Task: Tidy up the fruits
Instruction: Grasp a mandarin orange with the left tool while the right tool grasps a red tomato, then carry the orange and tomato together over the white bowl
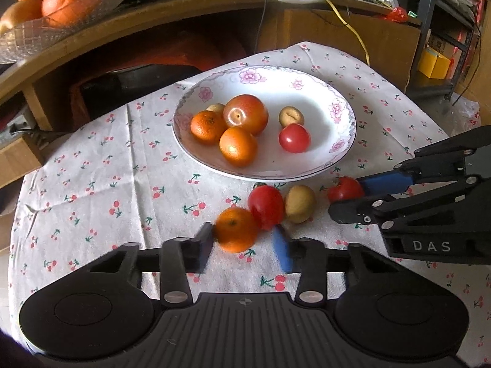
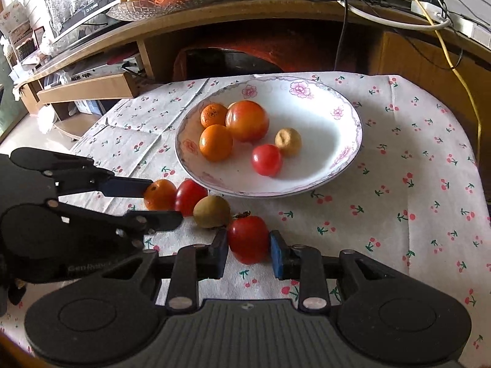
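Low in the frame, the left tool (image 1: 244,247) straddles a firm, slippery small orange mandarin (image 1: 236,229) without closing, while the right tool (image 2: 249,253) pinches a soft, bruisable round red tomato (image 2: 248,239) across its middle.

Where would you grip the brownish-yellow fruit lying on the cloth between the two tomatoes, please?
Across the widest middle of the brownish-yellow fruit, coming from above with fingers fore and aft. A tomato touches its left side and another sits close at its right front, so side approaches look blocked.

Cherry-print tablecloth (image 1: 101,165); yellow cable (image 2: 460,79); perhaps a yellow box (image 1: 433,63).
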The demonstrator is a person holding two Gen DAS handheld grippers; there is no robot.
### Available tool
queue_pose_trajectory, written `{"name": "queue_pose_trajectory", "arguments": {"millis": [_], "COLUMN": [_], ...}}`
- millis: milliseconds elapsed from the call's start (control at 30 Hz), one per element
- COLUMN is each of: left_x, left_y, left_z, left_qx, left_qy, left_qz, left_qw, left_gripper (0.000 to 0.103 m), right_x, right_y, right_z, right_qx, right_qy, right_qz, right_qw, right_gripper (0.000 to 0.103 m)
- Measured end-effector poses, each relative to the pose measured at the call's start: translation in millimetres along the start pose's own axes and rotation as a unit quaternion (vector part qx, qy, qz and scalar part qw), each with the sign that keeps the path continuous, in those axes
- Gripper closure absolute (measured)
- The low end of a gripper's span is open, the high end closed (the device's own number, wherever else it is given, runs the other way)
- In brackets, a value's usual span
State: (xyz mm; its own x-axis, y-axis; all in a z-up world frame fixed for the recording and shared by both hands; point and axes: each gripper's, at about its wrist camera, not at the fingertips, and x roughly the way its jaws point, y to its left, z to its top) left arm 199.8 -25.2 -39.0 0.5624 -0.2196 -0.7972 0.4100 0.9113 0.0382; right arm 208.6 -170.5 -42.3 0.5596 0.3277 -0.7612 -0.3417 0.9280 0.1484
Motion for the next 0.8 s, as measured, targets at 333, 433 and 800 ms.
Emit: {"name": "queue_pose_trajectory", "arguments": {"millis": [333,433,800], "left_x": [-27.5,-40.8,-56.7], "left_y": [-12.3,-22.4,-52.5], "left_z": [-20.2,-28.2,-61.9], "left_qx": [0.002,0.012,0.038], "left_qy": [0.016,0.017,0.043], "left_qz": [-0.019,-0.023,-0.022], "left_qw": [0.9997,0.9995,0.9981], "left_gripper": [0.064,0.064,0.062], "right_x": [-26.1,-38.4,-65.9], "right_y": [11.9,17.4,36.8], "right_z": [-19.2,-29.9,-81.3], "right_qx": [-0.012,-0.014,-0.026], "right_qy": [0.008,0.012,0.038], "right_qz": [0.003,0.001,-0.024], "right_qw": [1.000,1.000,0.999], "right_gripper": [0.073,0.073,0.073]}}
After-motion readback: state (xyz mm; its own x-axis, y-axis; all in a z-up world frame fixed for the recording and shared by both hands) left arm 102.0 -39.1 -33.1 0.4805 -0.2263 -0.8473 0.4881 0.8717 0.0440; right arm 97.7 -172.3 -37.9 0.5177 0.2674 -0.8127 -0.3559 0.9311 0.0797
